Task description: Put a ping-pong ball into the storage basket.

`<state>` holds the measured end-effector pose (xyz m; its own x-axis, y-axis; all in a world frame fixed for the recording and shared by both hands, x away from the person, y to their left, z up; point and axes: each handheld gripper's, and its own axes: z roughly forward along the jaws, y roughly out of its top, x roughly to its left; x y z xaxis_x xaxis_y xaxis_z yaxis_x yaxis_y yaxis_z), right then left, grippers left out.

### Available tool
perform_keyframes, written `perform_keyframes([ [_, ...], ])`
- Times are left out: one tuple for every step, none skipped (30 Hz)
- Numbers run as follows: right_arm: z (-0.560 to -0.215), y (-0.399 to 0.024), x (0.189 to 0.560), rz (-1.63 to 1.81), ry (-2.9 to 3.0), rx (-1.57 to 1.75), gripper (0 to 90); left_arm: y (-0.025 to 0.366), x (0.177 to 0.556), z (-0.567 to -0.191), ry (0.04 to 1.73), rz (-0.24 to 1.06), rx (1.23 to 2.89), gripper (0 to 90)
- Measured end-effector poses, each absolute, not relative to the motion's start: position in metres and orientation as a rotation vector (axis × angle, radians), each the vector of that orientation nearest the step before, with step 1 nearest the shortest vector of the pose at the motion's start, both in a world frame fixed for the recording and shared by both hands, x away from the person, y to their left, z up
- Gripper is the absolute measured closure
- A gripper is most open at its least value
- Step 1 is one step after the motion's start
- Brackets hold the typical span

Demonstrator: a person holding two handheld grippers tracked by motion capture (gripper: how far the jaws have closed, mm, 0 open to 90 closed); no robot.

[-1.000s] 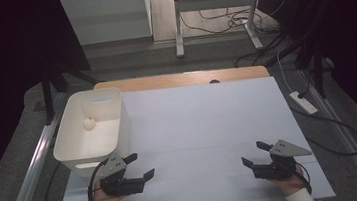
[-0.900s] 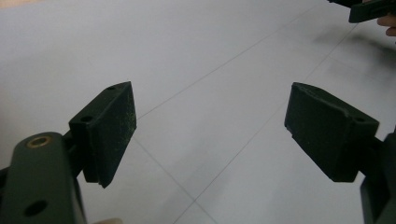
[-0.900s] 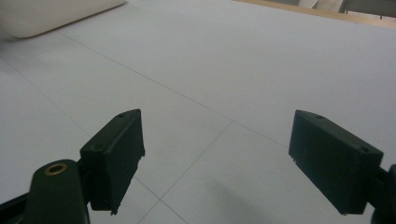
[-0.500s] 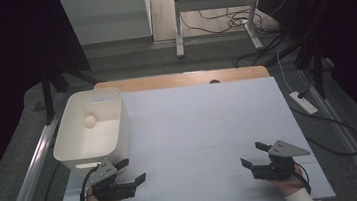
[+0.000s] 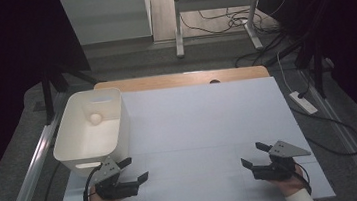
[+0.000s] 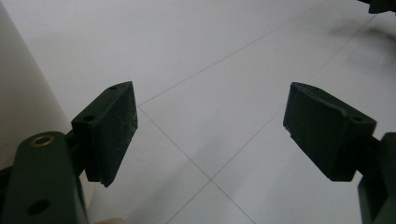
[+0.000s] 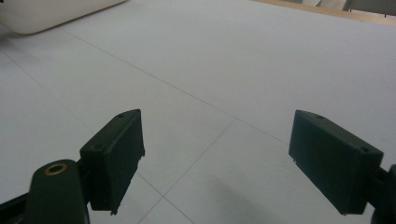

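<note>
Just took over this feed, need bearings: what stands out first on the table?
A white tub sits at the left edge of the pale table, with a small white ball inside it. At the near edge, the left tongs and the right tongs are both open with nothing between their jaws.

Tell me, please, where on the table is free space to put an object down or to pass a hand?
The white mat is bare from the white bin across to its right edge, and from the wooden strip down to the left gripper and right gripper, both open. Only the left side is crowded: the bin holds a small ball.
</note>
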<state>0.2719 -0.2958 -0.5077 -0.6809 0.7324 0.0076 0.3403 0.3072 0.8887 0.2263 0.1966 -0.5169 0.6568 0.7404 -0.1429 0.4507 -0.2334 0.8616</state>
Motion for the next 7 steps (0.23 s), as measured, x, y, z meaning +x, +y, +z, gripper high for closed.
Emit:
perform_keyframes([
  [-0.5078,-0.2960,0.2719,1.333,2.181,0.956,18.2,0.1965,0.2263,-0.5169,0.940,0.365,1.879,18.8],
  [-0.5078,-0.2960,0.2718,1.332,2.181,0.956,18.2,0.1962,0.2263,-0.5168,0.939,0.362,1.880,18.8],
  [-0.5078,-0.2960,0.2717,1.332,2.181,0.956,18.2,0.1961,0.2263,-0.5167,0.939,0.361,1.881,18.6],
  [-0.5078,-0.2960,0.2716,1.332,2.181,0.955,18.2,0.1958,0.2260,-0.5165,0.937,0.359,1.882,18.5],
  [-0.5077,-0.2961,0.2715,1.332,2.180,0.955,18.2,0.1951,0.2258,-0.5162,0.933,0.360,1.883,18.5],
  [-0.5077,-0.2961,0.2715,1.332,2.180,0.955,18.2,0.1951,0.2258,-0.5162,0.933,0.360,1.883,18.5],
  [-0.5077,-0.2962,0.2716,1.332,2.178,0.958,18.2,0.1942,0.2253,-0.5158,0.930,0.362,1.887,18.5],
])
